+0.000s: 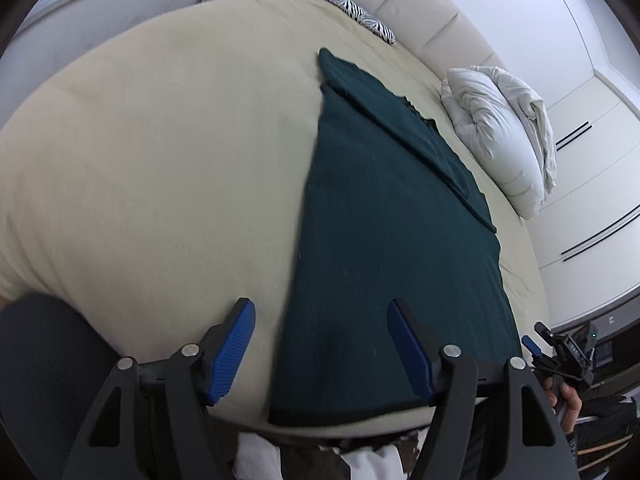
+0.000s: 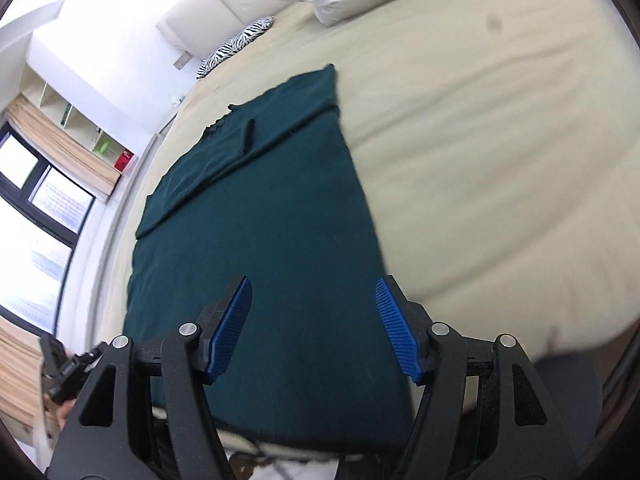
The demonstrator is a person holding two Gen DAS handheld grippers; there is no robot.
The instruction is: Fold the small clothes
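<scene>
Hovering above the near edge of the bed (image 1: 140, 168), the left gripper (image 1: 322, 348) has its blue fingers (image 1: 234, 350) spread wide and holds nothing; the right gripper (image 2: 314, 328) is likewise spread and empty. Directly ahead of and beneath both grippers lies the dark green garment (image 1: 392, 264), spread flat on the beige bed cover, its near hem just below the fingertips and its length running away from them. At its far end a sleeve or upper panel (image 2: 240, 140) is already folded diagonally across the body. The fabric appears to be a light, soft knit: it should drape and sag when lifted, offer no stiffness, and is unlikely to slip from ribbed pads. It is not fragile. The recommended hold is a pinch at each near hem corner, one gripper per corner, taking all layers together so the fold stays aligned. Beyond the garment, farther from the grippers, lie a white pillow (image 1: 496, 136) and a zebra-print cushion (image 1: 356, 12) against the headboard. No container is visible in either view; the garment rests on the open bed surface only.
</scene>
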